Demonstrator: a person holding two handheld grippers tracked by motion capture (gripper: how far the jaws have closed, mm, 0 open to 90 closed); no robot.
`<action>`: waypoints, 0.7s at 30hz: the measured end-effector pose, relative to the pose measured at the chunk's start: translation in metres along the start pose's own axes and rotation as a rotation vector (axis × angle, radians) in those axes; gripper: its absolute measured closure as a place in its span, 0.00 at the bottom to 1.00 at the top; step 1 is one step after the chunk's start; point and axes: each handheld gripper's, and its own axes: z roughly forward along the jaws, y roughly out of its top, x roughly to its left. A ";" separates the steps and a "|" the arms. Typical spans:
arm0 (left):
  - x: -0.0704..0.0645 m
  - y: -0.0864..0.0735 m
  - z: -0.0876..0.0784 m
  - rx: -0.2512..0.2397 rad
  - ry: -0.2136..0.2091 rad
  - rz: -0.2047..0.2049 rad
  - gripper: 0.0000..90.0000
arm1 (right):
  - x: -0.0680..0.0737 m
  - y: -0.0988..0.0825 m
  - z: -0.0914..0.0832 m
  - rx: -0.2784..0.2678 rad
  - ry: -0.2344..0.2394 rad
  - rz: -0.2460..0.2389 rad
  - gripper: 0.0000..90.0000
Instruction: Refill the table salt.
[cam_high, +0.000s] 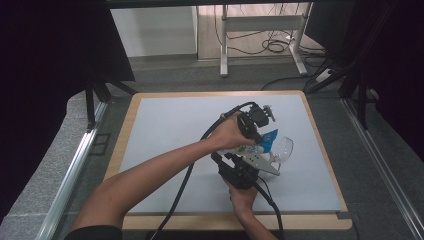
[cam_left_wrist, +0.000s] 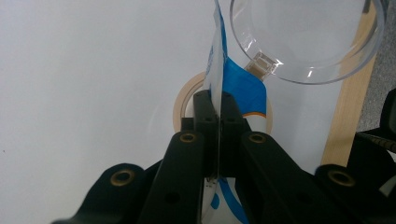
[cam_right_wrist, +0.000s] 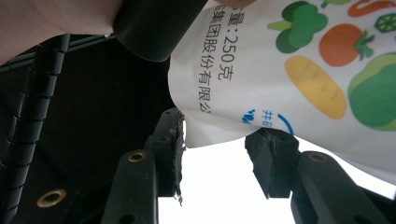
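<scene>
High view: both hands meet near the bench (cam_high: 165, 125) centre-right. Left claw (cam_high: 261, 134) reaches in from the left, over the top; right claw (cam_high: 250, 167) comes from below w/ its grey plate on top. Between them is a pouch (cam_high: 269, 138), blue and white, held up off the bench. Clear cup (cam_high: 285, 148) sits just beside it on the right, touching or nearly so; can't tell which.

Left gripper view: jaws shut tight on the pouch (cam_left_wrist: 215, 60) edge, film pinched flat between them, no gap. Cup (cam_left_wrist: 308, 42) rim hangs top right, close to the pouch. Tape roll (cam_left_wrist: 183, 100) lies flat on the bench below, partly hidden behind pouch and jaws.

Right gripper view: jaws apart, about half open, holding nothing. Pouch (cam_right_wrist: 289, 70) corner dips into the gap btwn them, not yet pinched; it may brush the left jaw. Printed veg pictures and "250" on the face.

Handling, as a guess: thin flexible film, smooth, prob. slippery; contents shift so it sags when held by one edge. Light enough for an edge grip. Best hold is the flat sealed seam or a corner, not the bulging middle. Cup looks light and easy to knock.
</scene>
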 end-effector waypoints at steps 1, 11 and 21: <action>0.000 0.000 0.000 0.002 0.000 -0.002 1.00 | 0.000 0.000 0.000 0.001 0.000 0.001 0.64; 0.003 -0.003 0.005 0.007 -0.001 -0.011 1.00 | 0.000 -0.004 0.002 0.009 -0.008 -0.006 0.64; 0.003 -0.005 0.005 0.006 -0.002 -0.007 1.00 | 0.000 -0.005 0.002 0.015 -0.006 -0.002 0.64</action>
